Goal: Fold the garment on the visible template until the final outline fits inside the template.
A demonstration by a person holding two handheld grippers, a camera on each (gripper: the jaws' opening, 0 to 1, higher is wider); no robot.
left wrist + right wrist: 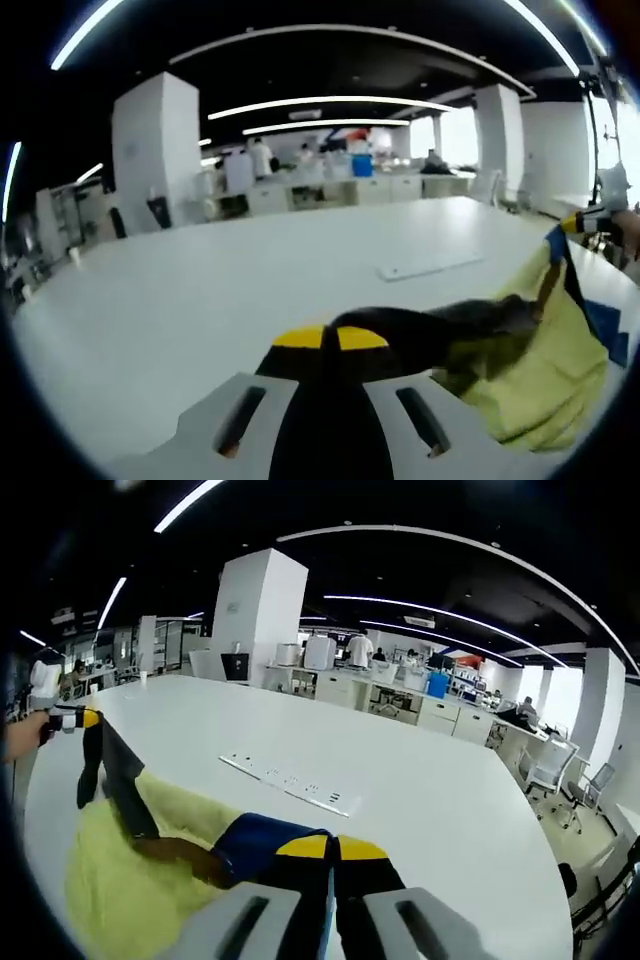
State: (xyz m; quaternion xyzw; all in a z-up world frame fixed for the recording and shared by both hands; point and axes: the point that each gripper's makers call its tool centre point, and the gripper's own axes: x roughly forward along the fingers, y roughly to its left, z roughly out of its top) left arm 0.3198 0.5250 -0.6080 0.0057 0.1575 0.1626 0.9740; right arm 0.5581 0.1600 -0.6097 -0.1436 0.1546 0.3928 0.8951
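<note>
So I've got both hand-held grippers clamped on the garment (540,370) right now: my left hand-held gripper (330,338) is pinched on a dark edge, and my right hand-held gripper (332,848) is closed on a blue bit. The yellow cloth hangs between them, lifted over the white counter (200,290). I can't spot the template from here. Feels like mid-fold: next I'd carry this edge across and lay it flat without bunching.

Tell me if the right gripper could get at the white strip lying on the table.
Probably not right now: the right gripper is shut on the garment, though the tabletop between it and the white strip is bare.
</note>
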